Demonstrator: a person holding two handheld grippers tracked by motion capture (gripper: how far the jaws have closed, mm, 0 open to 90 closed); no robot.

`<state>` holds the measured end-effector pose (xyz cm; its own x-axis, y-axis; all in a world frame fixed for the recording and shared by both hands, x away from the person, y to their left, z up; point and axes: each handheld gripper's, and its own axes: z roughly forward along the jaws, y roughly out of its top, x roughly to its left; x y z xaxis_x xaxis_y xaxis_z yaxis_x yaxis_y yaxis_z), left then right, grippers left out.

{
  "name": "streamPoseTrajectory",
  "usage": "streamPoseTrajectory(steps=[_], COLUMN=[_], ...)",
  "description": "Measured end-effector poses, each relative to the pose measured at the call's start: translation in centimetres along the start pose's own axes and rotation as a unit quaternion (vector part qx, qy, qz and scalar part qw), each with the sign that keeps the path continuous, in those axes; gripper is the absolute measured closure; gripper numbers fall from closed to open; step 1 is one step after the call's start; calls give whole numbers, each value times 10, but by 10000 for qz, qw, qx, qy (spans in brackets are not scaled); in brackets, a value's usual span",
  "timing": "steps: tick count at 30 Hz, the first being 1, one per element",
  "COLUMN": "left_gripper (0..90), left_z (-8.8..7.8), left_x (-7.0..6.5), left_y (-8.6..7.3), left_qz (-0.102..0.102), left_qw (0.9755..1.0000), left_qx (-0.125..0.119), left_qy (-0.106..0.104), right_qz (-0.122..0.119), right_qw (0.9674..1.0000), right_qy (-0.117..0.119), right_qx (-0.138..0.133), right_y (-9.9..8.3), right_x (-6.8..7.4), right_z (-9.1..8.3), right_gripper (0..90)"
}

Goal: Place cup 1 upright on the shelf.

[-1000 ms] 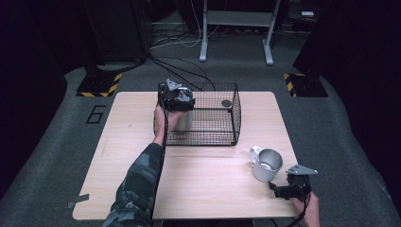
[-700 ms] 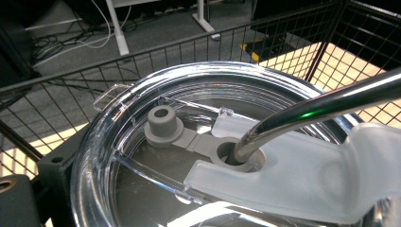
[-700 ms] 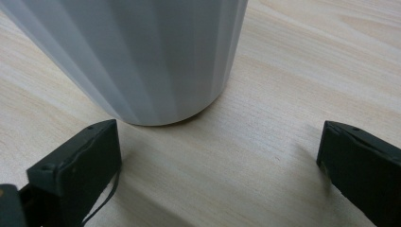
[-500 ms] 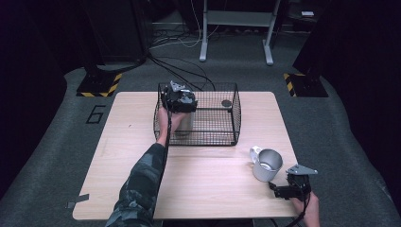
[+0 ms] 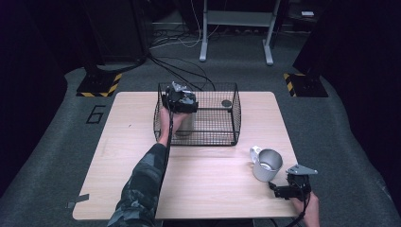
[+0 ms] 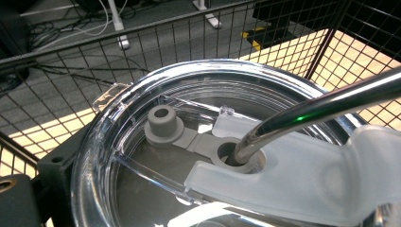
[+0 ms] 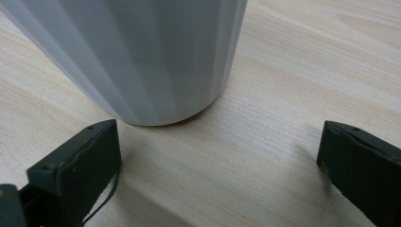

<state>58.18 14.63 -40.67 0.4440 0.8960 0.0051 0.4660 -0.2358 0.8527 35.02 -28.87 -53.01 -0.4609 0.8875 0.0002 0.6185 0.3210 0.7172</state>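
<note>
Two grippers are at work, one in each hand; the left gripper is held over the near-left corner of a black wire basket, and straight below it stands a steel tumbler inside that basket; in the left gripper view a clear plastic lid lies just ahead of the camera, with a grey rubber plug to the left of its middle and a metal straw rising to the right out of a hole in a frosted white flap; a black part of the gripper sits low at the left against the lid's edge, but whether the jaws are spread or closed on the tumbler I cannot tell; past the lid the basket's mesh wall stands close, and beyond it grey floor with cables; a small dark round object lies in the basket's far-right corner, well apart from this gripper.

The right gripper rests low at the table's near-right corner with its jaws spread wide, nothing between them but bare wood; just ahead and slightly left of the jaws stands a metal mug, upright, its white handle turned to the far-left; in the right gripper view its pale grey wall rises close in front, nearer the left jaw, not touching either.
</note>
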Motion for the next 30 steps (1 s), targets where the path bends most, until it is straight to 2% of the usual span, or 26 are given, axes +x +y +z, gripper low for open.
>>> streamPoseTrajectory(steps=[3,7,12,13,21,23,28,29,30], left_gripper=[34,32,30,30,32,32,32,27,22], left_z=[-3,-6,-7,-7,-12,-12,-16,-19,-20], left_x=[2,0,-1,-2,-3,-3,-4,-4,-5], left_y=[-2,-4,-6,-6,-6,-6,-5,-3,-2], left_qz=[-79,26,6,-62,53,0,77,187,201], left_qw=[9999,10000,10000,10000,10000,10000,10000,9998,9998], left_qx=[95,91,64,20,27,4,-7,12,3], left_qy=[-24,-10,-11,-7,-22,-2,41,61,78], right_qz=[-14,-20,-4,-22,-13,-9,2,-5,-5], right_qw=[10000,10000,10000,10000,10000,10000,10000,10000,10000], right_qy=[-4,-5,-4,-4,-5,-4,-4,-1,-2], right_qx=[-6,-8,0,-7,-5,-3,-1,-2,-3], right_y=[0,0,0,0,0,0,0,0,0], right_x=[0,0,0,0,0,0,0,0,0], right_z=[0,0,0,0,0,0,0,0,0], right_gripper=[0,0,0,0,0,0,0,0,0])
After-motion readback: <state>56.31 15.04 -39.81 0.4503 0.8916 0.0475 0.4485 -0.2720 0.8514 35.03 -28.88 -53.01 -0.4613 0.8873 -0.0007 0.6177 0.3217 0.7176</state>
